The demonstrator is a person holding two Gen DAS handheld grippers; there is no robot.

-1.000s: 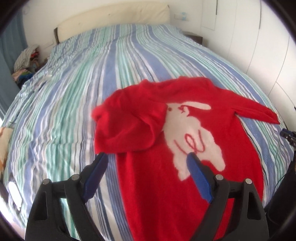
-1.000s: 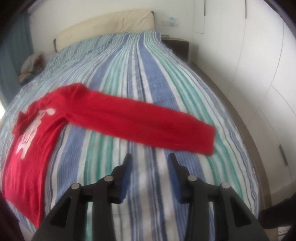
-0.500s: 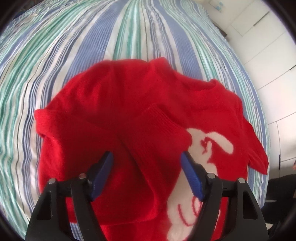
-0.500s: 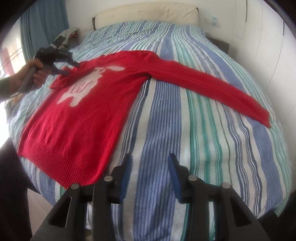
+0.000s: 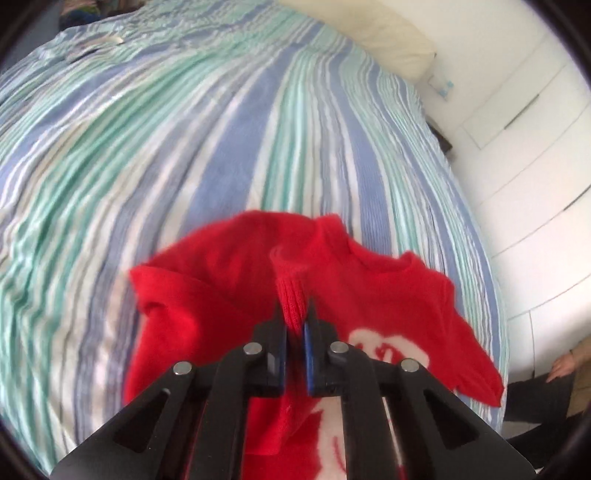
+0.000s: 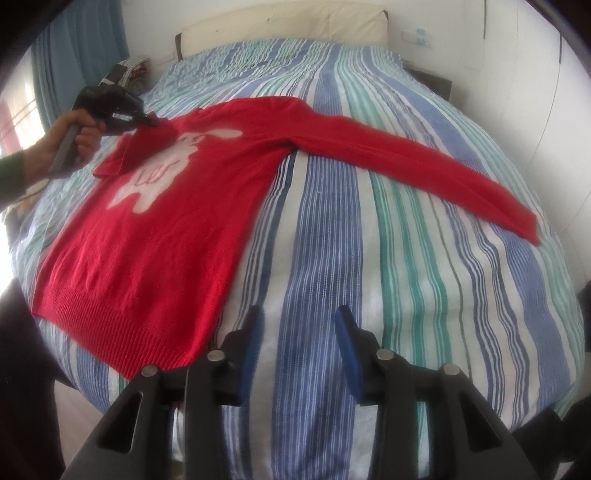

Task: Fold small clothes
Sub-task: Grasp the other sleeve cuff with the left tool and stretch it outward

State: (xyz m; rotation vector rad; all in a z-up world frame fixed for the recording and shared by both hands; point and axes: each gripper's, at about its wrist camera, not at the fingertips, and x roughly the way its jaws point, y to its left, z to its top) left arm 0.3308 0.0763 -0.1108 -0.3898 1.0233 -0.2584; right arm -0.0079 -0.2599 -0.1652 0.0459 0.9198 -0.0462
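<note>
A red sweater (image 6: 159, 221) with a white rabbit design lies flat on the striped bed (image 6: 406, 277). Its right sleeve (image 6: 424, 170) stretches out across the bed. Its left sleeve is folded over the chest. My left gripper (image 5: 294, 314) is shut on the ribbed cuff (image 5: 291, 299) of that folded sleeve, near the collar (image 5: 373, 254). It also shows in the right wrist view (image 6: 147, 120), held by a hand. My right gripper (image 6: 299, 325) is open and empty, low over the bedcover beside the sweater's hem (image 6: 122, 332).
A cream headboard (image 6: 288, 22) stands at the far end of the bed. White wardrobe doors (image 5: 535, 155) run along the right side. A blue curtain (image 6: 81, 48) and a pile of clutter (image 6: 129, 70) are at the far left.
My left gripper has closed from wide open onto the folded sleeve's cuff. My right gripper has drawn back from the outstretched sleeve toward the foot of the bed and stayed open.
</note>
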